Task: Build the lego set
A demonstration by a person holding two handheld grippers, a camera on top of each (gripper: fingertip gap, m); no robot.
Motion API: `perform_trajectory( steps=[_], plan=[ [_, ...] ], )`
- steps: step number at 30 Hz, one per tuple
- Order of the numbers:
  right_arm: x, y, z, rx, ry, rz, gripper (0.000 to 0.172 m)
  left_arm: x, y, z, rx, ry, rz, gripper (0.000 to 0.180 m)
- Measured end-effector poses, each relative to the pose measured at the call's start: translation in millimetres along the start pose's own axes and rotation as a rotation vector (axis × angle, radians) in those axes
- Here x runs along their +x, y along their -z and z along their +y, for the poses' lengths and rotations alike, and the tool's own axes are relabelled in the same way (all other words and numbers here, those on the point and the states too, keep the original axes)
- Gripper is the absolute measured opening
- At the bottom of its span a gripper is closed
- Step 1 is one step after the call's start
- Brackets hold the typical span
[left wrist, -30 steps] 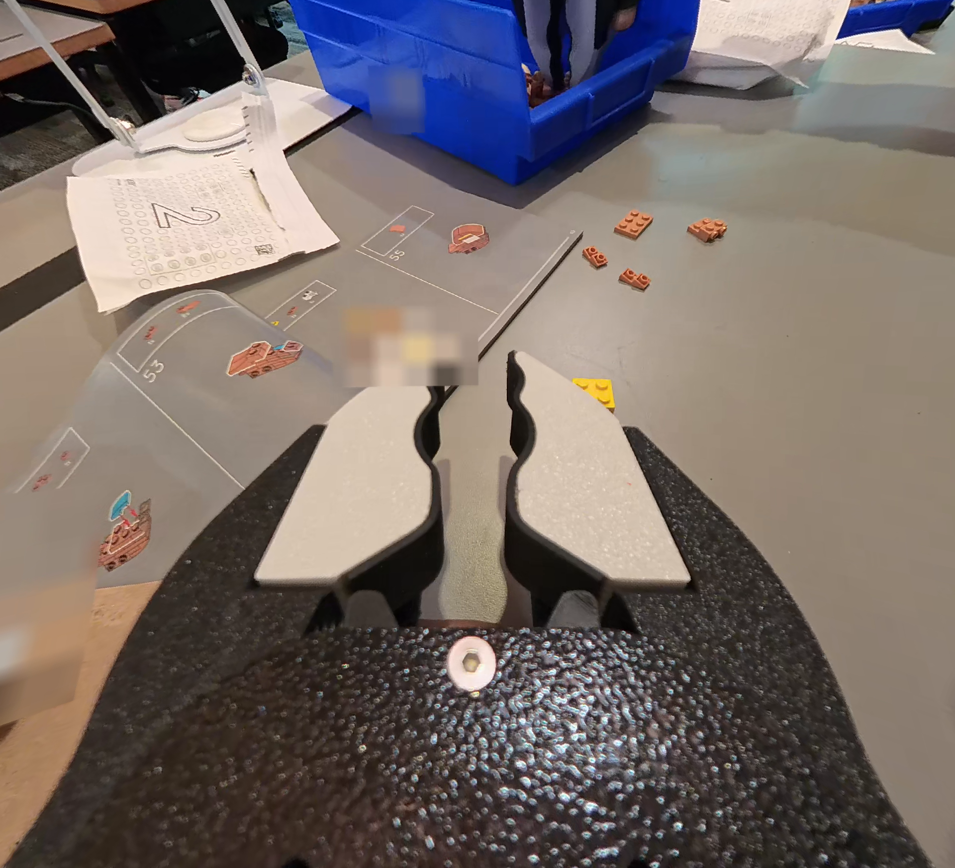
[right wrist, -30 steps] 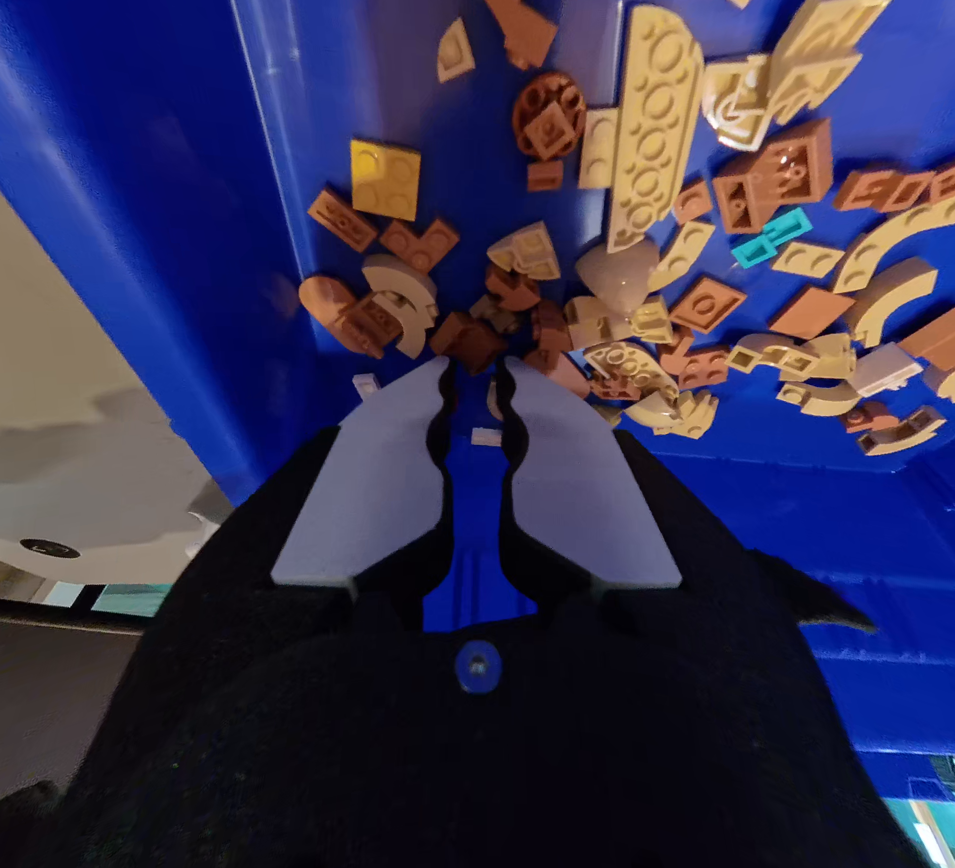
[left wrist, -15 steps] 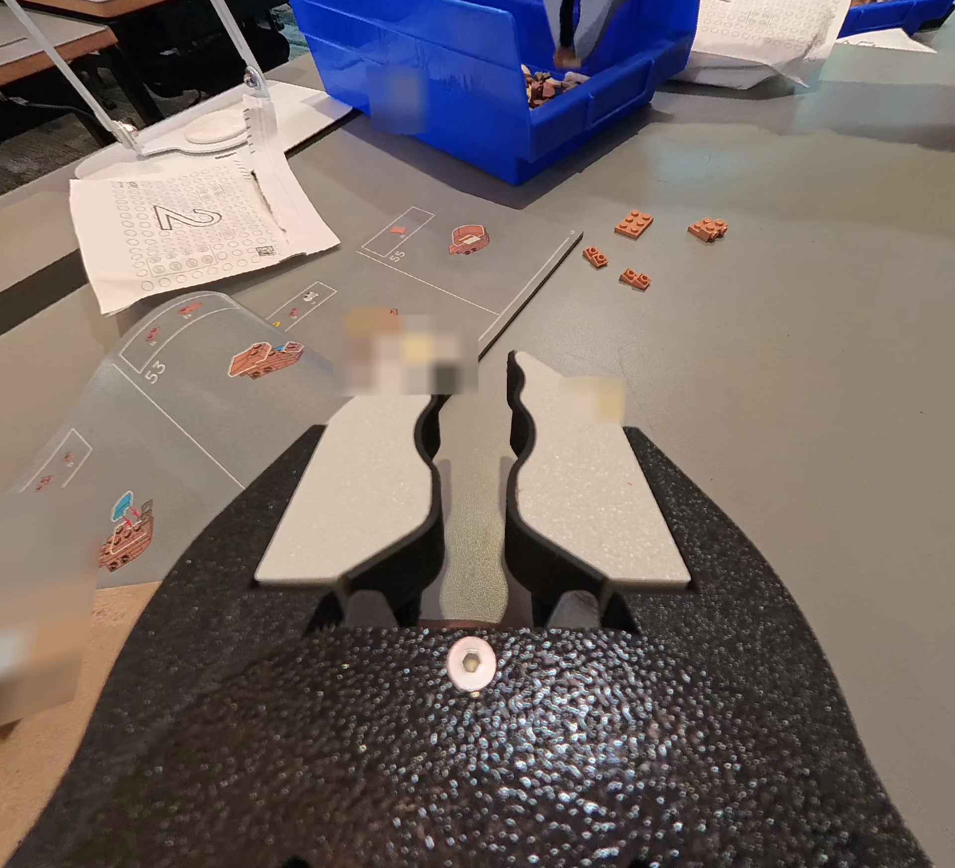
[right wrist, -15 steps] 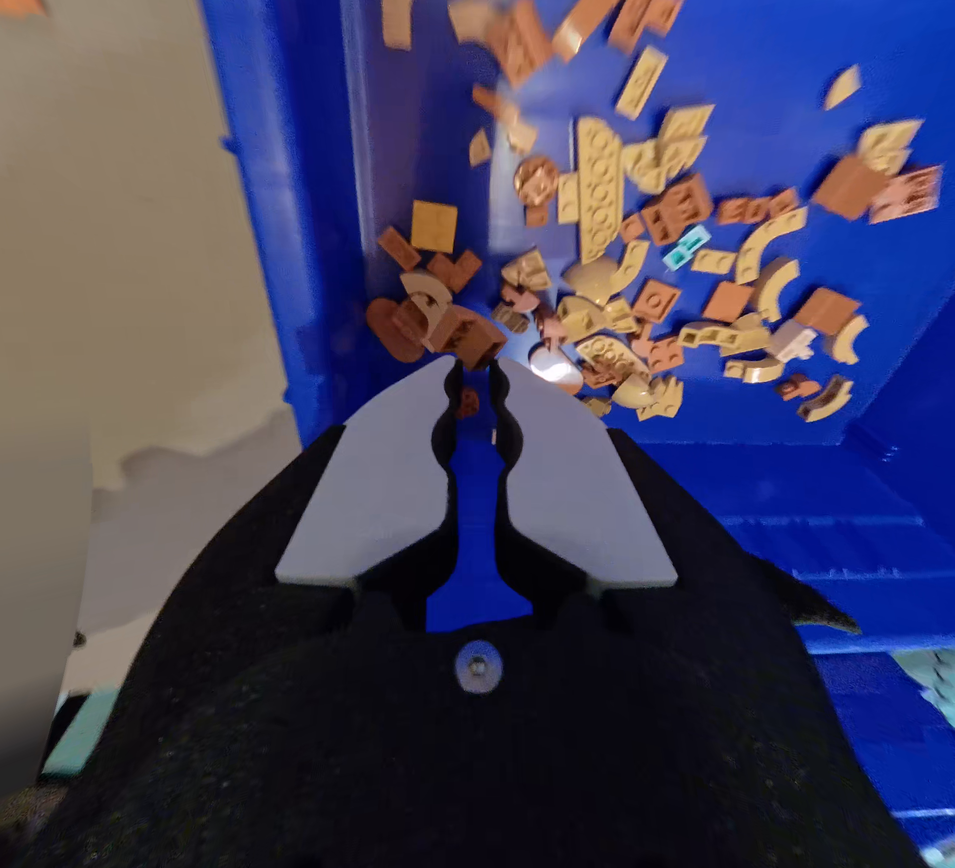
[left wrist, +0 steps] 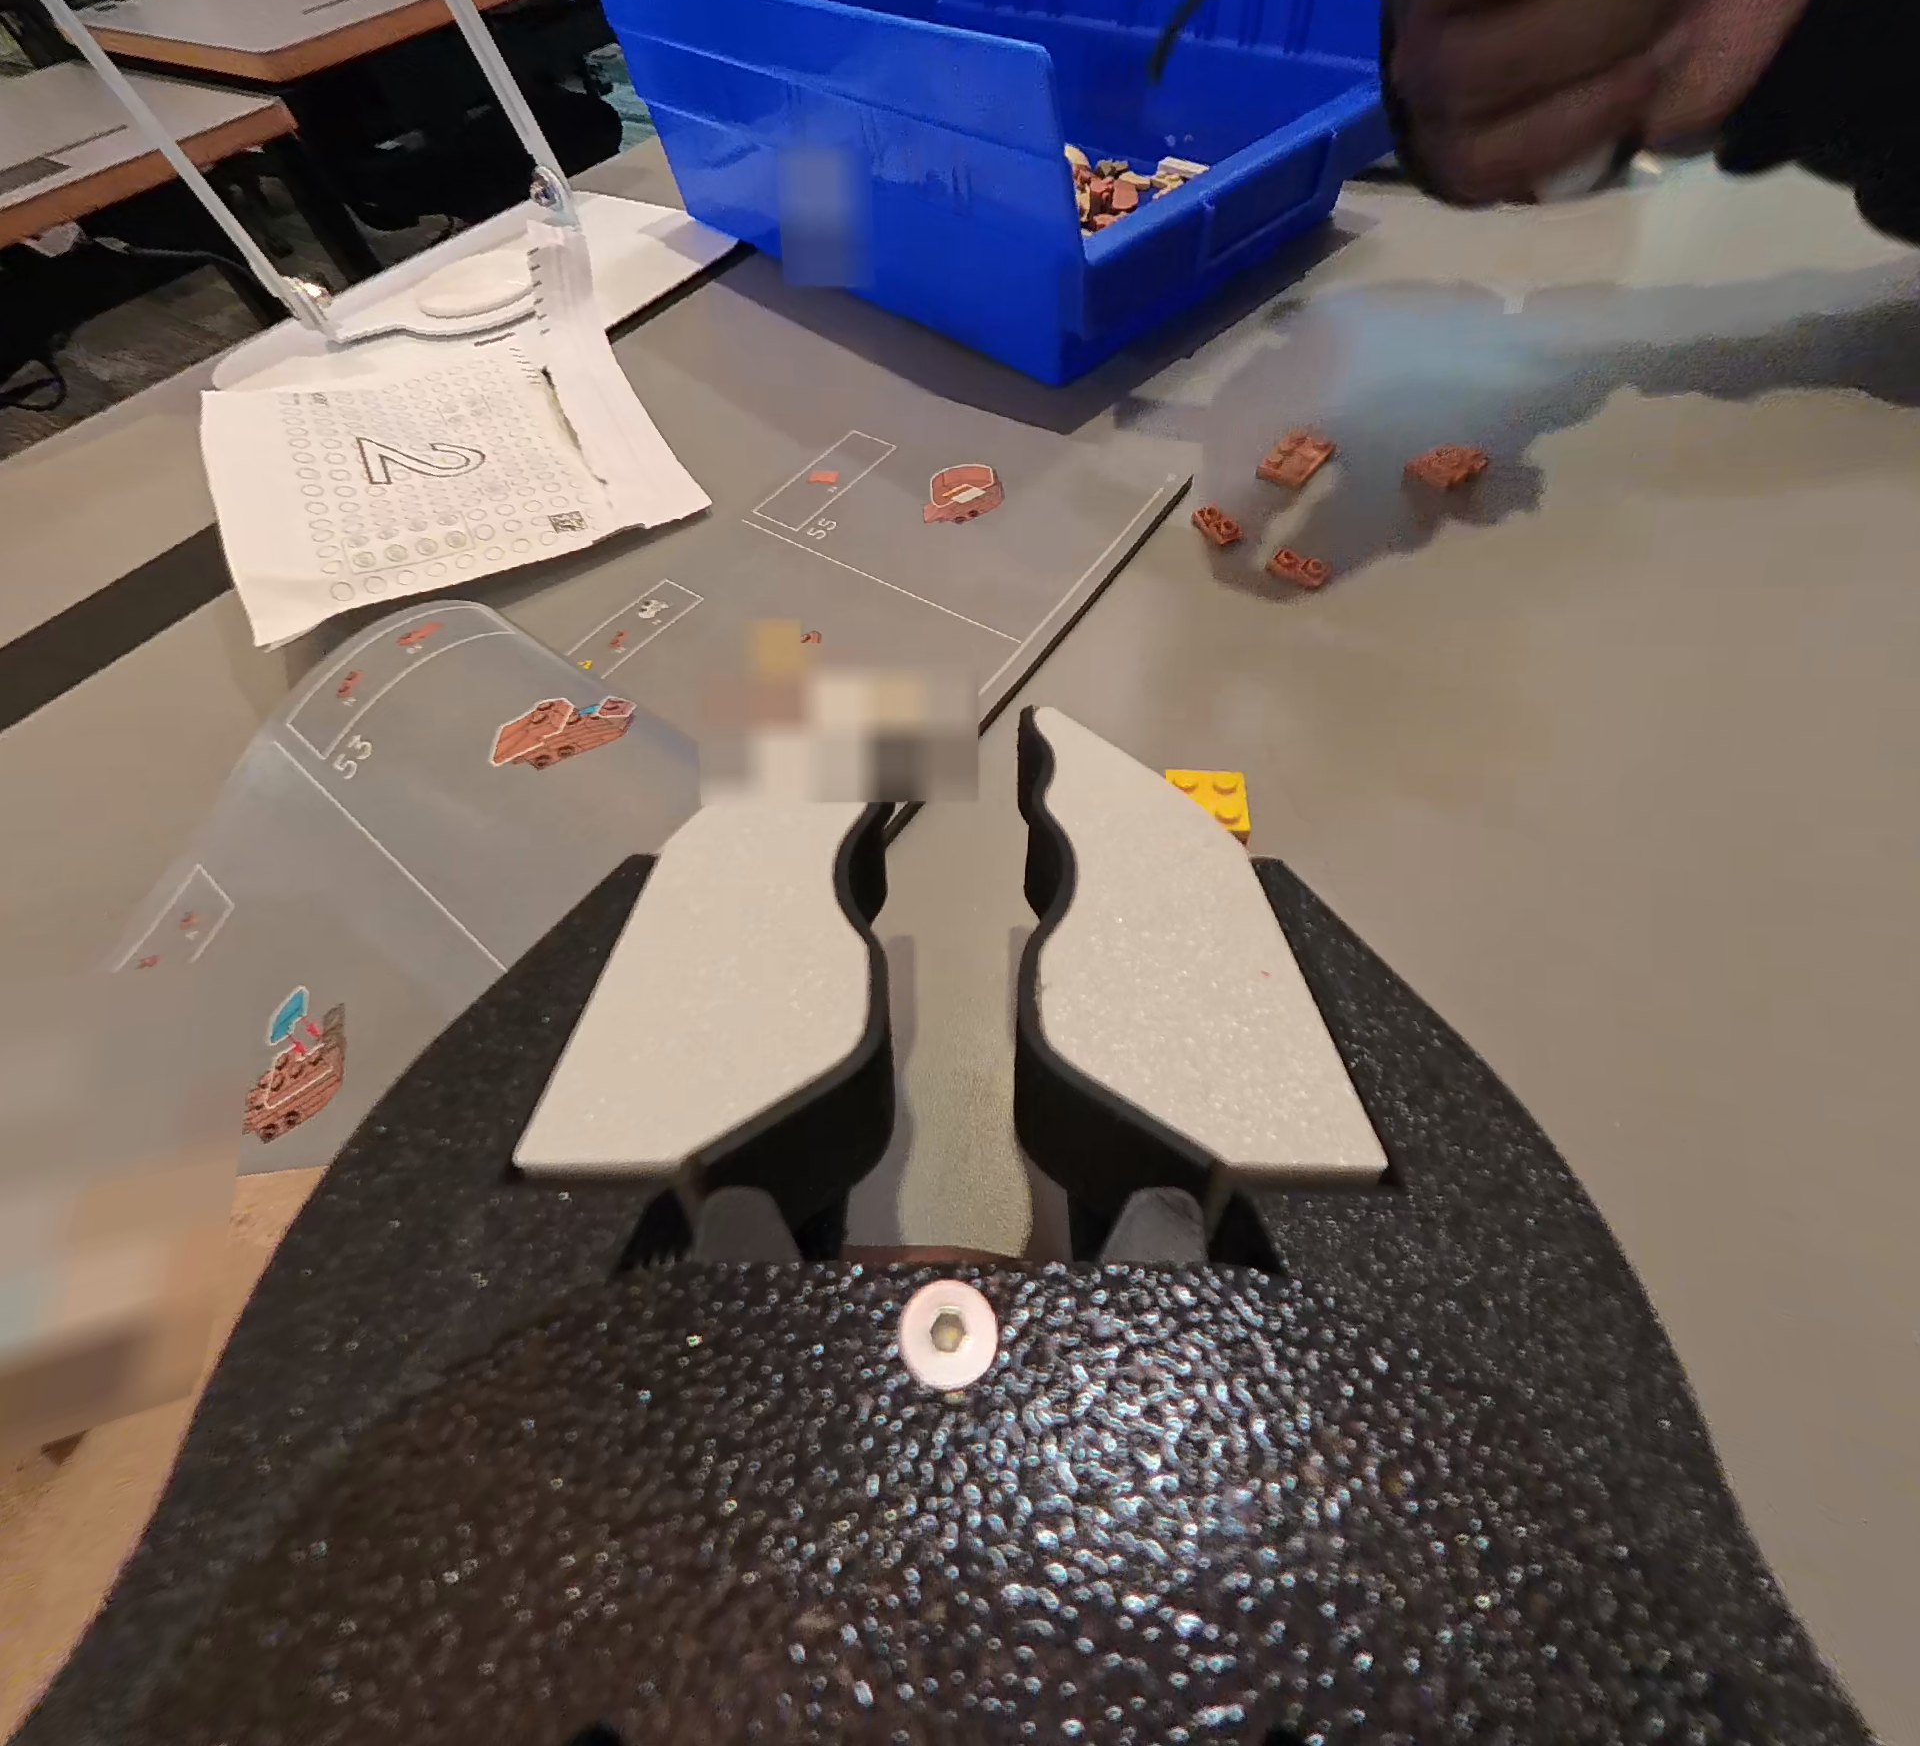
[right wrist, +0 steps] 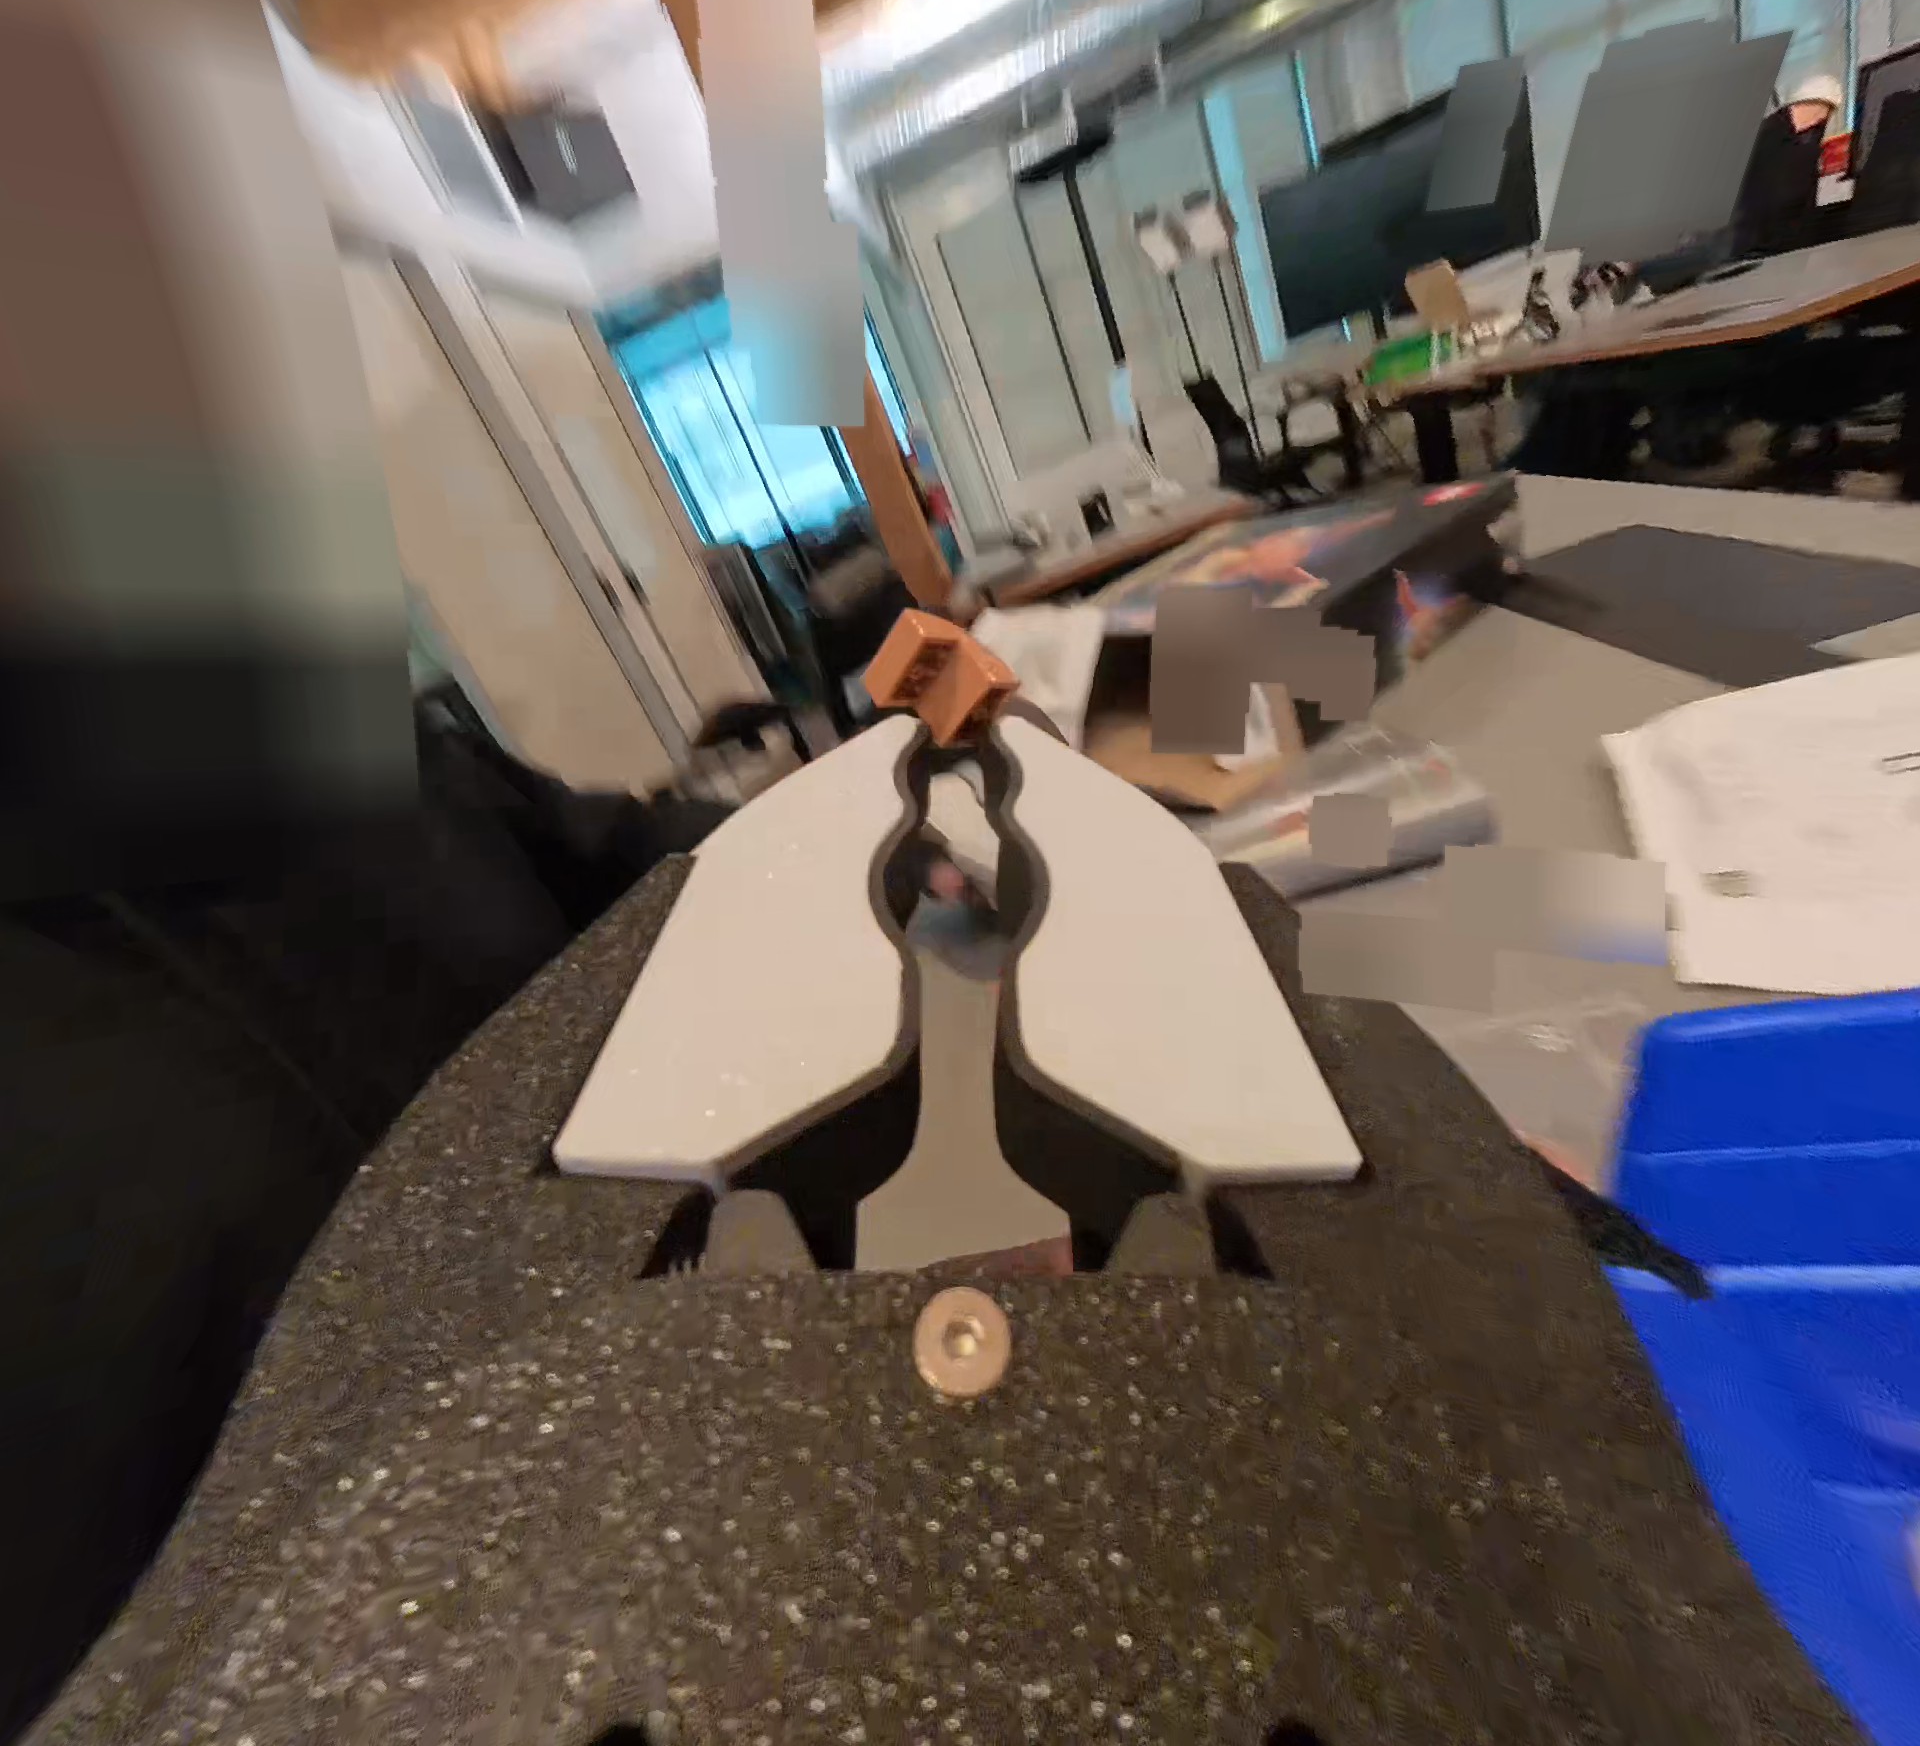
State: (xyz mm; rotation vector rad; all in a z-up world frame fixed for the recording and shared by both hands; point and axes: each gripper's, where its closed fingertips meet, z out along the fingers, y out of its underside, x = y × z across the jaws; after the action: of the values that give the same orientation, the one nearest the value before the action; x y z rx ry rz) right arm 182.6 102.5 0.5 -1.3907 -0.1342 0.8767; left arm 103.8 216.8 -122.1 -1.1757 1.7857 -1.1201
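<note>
My right gripper (right wrist: pixel 958 732) is shut on a small brown brick (right wrist: pixel 940 673), pinched at the fingertips and held up in the air, clear of the blue bin (right wrist: pixel 1766 1281). In the left wrist view the right gripper and the hand on it show blurred at the top right (left wrist: pixel 1621 3), above the blue bin (left wrist: pixel 935 169). My left gripper (left wrist: pixel 951 761) is open and empty, low over the grey table (left wrist: pixel 1507 865) at the edge of an instruction booklet (left wrist: pixel 810 574). A yellow plate (left wrist: pixel 1210 797) lies just right of its right finger (left wrist: pixel 1143 917).
Several small brown pieces (left wrist: pixel 1294 455) lie on the table to the right of the booklet. A white paper bag (left wrist: pixel 416 491) and a clear stand (left wrist: pixel 457 294) sit at the left. The bin holds loose brown and tan pieces (left wrist: pixel 1122 184). Papers (right wrist: pixel 1787 823) lie beyond it. The grippers' ends are close to 20 cm from one another.
My right gripper closed on a brown brick among the pieces in the bin, then lifted out and swung up and away. My left gripper has not moved.
</note>
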Motion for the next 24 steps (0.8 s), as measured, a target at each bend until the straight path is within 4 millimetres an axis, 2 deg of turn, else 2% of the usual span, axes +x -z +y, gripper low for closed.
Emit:
perform_trajectory(
  steps=[2, 5, 11, 18, 24],
  plan=[
    [5, -4, 8, 0.109, -0.122, 0.018, 0.009, 0, 0, 0, 0.002, -0.002, -0.001, 0.022],
    [3, -16, 24, 0.115, -0.225, 0.012, 0.009, 0, 1, -2, 0.011, -0.001, 0.002, 0.022],
    [-5, -40, 47, 0.022, -0.246, 0.038, 0.009, 0, 4, -8, 0.043, -0.011, 0.006, 0.021],
    [6, -40, 79, -0.101, -0.236, 0.165, 0.009, 4, 9, -18, 0.089, -0.027, 0.015, 0.021],
    [-4, -46, 100, -0.153, -0.284, 0.155, 0.009, 17, 13, -29, 0.135, -0.111, 0.033, 0.022]
  ],
)
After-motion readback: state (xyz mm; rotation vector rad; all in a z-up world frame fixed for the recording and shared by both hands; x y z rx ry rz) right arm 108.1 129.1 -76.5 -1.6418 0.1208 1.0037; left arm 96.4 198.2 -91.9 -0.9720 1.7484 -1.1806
